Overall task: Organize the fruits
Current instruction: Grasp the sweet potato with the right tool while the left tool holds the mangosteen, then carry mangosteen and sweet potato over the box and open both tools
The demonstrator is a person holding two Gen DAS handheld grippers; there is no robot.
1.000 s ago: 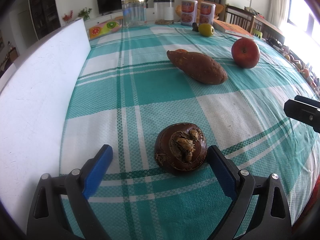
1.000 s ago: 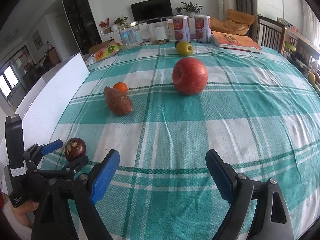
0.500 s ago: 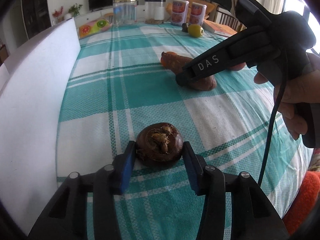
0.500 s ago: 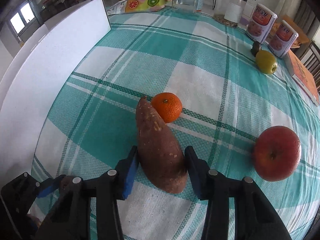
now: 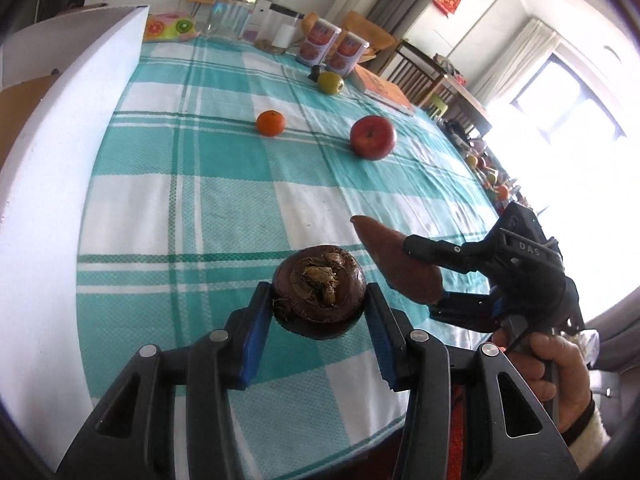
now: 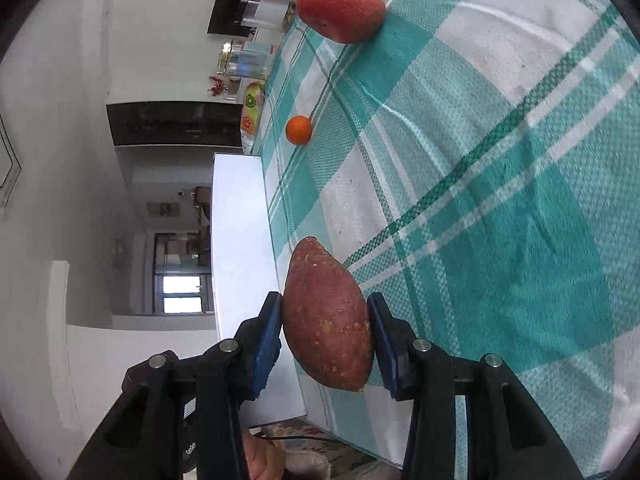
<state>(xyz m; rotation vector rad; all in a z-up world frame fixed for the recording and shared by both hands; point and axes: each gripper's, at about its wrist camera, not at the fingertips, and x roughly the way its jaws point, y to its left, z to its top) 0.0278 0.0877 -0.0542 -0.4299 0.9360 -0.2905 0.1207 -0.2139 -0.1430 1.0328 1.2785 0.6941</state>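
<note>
My left gripper (image 5: 318, 326) is shut on a dark brown round fruit (image 5: 319, 290) and holds it above the checked cloth. My right gripper (image 6: 325, 336) is shut on a reddish sweet potato (image 6: 327, 320), lifted and rolled on its side; it also shows in the left wrist view (image 5: 400, 266), just right of the brown fruit. On the cloth farther off lie an orange (image 5: 271, 123), a red apple (image 5: 373, 137) and a yellow-green fruit (image 5: 330, 82). The orange (image 6: 298, 130) and apple (image 6: 340, 6) also show in the right wrist view.
A tall white board (image 5: 60, 184) runs along the table's left edge. At the far end stand two cans (image 5: 334, 49), a glass jar (image 5: 230, 14), a clear container (image 5: 284, 26), a fruit-print pack (image 5: 170, 29) and a book (image 5: 384, 89). Chairs stand beyond.
Both grippers have lifted their loads off the cloth. The right gripper has carried the sweet potato away from the orange, toward me, and rolled sideways. The left gripper has tilted up.
</note>
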